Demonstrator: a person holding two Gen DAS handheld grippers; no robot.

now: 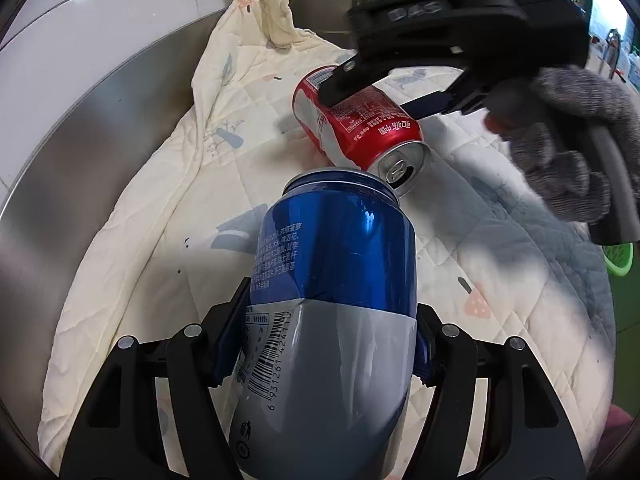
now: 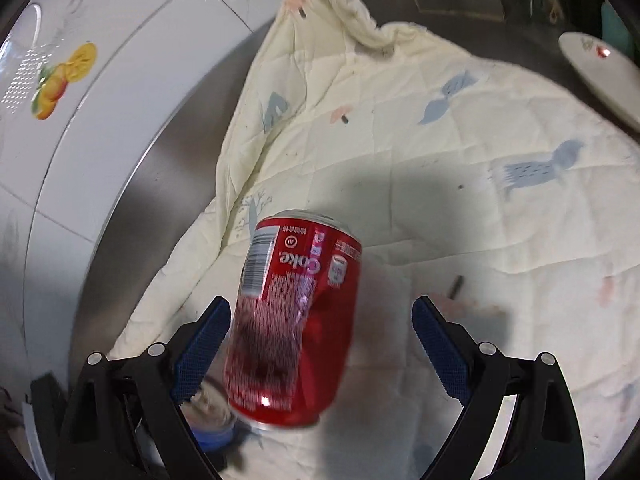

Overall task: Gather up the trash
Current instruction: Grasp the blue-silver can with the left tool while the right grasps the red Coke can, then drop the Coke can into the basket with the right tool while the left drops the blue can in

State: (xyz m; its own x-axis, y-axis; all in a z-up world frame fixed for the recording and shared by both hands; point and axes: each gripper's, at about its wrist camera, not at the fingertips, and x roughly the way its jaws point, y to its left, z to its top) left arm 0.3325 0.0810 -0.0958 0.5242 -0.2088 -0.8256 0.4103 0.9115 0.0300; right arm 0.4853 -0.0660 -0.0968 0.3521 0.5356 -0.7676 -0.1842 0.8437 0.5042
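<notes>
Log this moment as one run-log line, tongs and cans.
left tongs: shut on blue can | right tongs: open, straddling red can | red can: lying on quilt

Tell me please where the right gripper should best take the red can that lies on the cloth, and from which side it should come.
Probably grip the red can across the middle of its round body, coming from above. It lies on its side on the quilted cloth, so the curved walls face the pads. The right gripper already straddles it with jaws open. The ends are poorer holds, and the blue can sits near the opened end.
</notes>
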